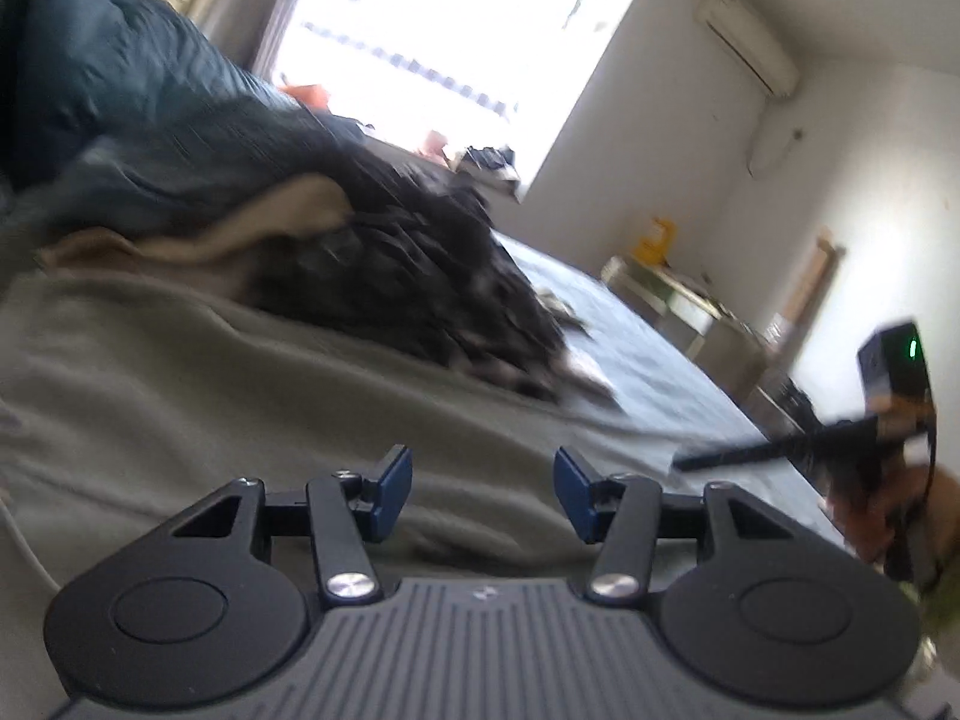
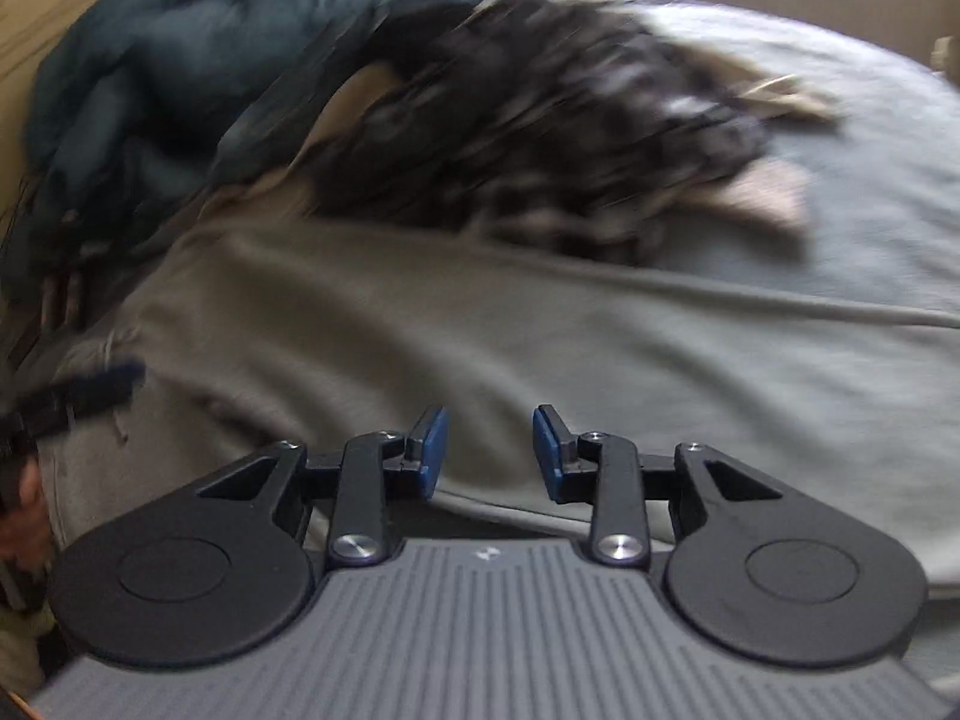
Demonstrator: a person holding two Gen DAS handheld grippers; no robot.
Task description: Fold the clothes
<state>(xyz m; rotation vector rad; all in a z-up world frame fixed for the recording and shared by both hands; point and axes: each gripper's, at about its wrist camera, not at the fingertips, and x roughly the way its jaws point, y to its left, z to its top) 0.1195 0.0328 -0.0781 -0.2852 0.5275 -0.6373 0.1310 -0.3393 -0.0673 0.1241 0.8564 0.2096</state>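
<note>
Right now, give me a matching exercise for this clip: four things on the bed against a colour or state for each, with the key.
Things:
1. left gripper
2. spread garment
3. quilt
4. heaped clothes

Descriptions:
A. dark teal, bunched up
B. jaws apart, nothing between them
C. grey-green, laid out flat
D. black-and-white pattern, piled beyond the flat garment

Pairs: 1-B, 2-C, 3-A, 4-D

Honestly nothing readable anywhere here, everything's too blurry. Only mark I can spot is a tiny pale logo on the ribbed grey gripper body (image 1: 483,591), near the bottom edge in both wrist views, and it's too small to make out.
</note>
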